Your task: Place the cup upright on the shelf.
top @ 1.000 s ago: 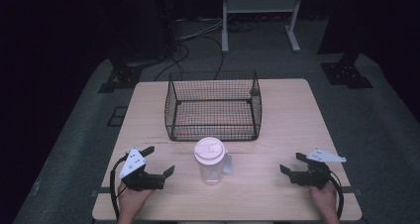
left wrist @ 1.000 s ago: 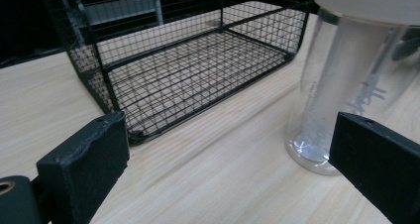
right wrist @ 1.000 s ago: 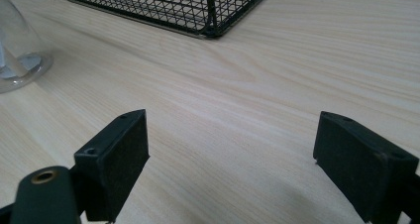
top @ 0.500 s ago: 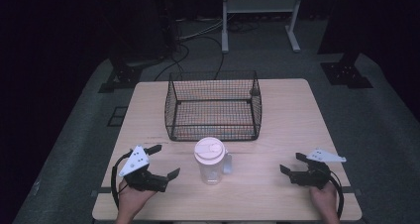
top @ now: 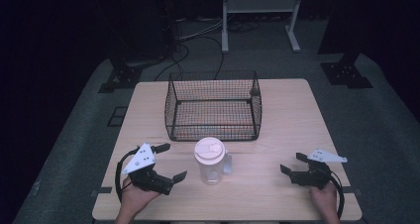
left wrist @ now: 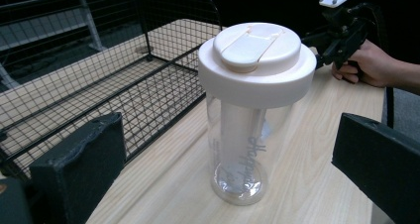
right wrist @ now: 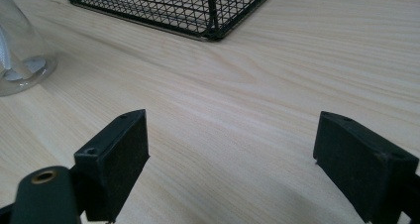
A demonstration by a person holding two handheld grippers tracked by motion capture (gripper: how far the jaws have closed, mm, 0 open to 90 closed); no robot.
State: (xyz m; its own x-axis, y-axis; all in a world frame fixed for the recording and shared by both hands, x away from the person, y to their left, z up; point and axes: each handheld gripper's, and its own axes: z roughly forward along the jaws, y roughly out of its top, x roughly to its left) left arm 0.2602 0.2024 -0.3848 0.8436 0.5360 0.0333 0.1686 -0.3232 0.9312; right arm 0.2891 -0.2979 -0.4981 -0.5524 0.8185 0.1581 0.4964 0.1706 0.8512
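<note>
**Inspector:** Start at the near edge of the desk (top: 297, 110). State of the two tools?

**Assistant:** The left gripper (top: 171, 162) sits at the near left corner, held in a hand (top: 132, 196) that comes in over the near edge. Its jaws stand wide apart and hold nothing. They face toward the middle of the desk. In the left gripper view the bottle stands between the lines of the two jaws, ahead of them and not touching either one.

**Inspector:** And the right?

**Assistant:** The right gripper (top: 292, 163) rests near the near right corner, gripped by the other hand (top: 324, 199). Jaws wide, nothing between them but bare wood, as the right gripper view confirms. It lies well apart from the bottle.

**Inspector:** Location of the bottle?

**Assistant:** The bottle (top: 211, 160) stands upright at the middle of the desk, toward the near edge, between the two grippers and closer to the left one. Clear body, white lid (left wrist: 257, 60) seated on top, with a flip cap lying flat. Printed lettering on the body; I cannot read it.

**Inspector:** Beyond it?

**Assistant:** A black wire basket (top: 213, 107) stands just behind the bottle, open at the top, toward the far edge. Bottle and basket are apart.
</note>
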